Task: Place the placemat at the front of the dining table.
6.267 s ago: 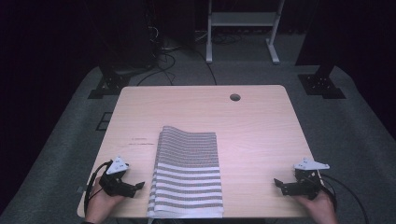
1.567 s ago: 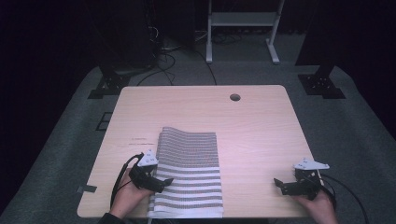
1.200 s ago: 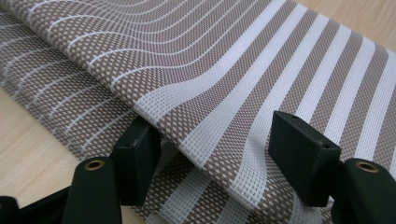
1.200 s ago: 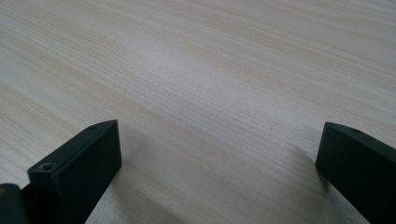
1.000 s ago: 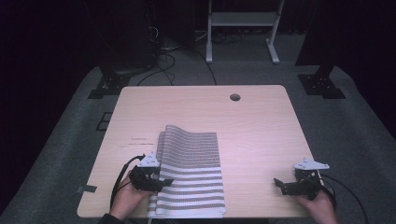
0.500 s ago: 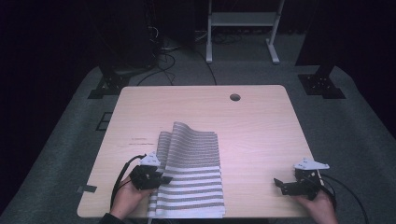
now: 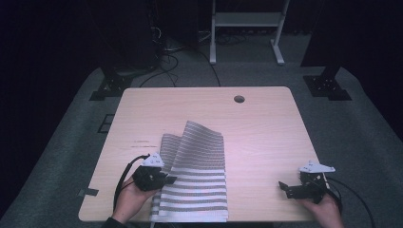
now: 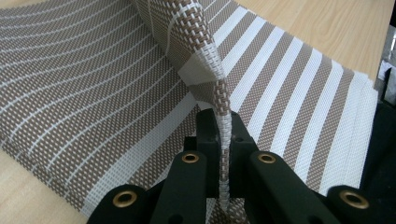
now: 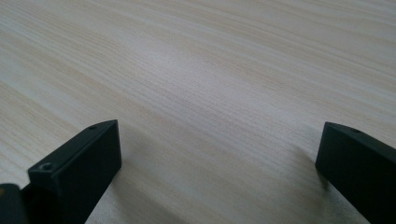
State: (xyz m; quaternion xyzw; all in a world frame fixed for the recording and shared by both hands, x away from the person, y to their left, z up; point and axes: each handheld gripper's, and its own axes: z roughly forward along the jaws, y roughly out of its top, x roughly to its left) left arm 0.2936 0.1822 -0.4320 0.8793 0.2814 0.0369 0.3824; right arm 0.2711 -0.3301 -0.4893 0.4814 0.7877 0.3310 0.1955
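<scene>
1. From the high view I see the table (image 7: 266, 123) lit brightly from above, while the floor and room behind sink into near darkness.
2. In my left gripper view, the mat (image 8: 93, 84) weave is sharp nearby and softer far off.
3. My right gripper view shows soft shadows beside the jaws and slightly blurred wood grain.

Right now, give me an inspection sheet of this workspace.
Surface: light wooden table with a round hole near its far edge.
Job's things: striped woven mat at the near edge; its left edge is lifted and buckled.
Clutter: nothing seen.
Grippers: left gripper shut on the mat's edge, having just closed; right gripper open over bare wood at the near right.
Cables: black cable loops from the left gripper; more on the floor behind.
Surroundings: grey carpet, white stand legs, dark background.
</scene>
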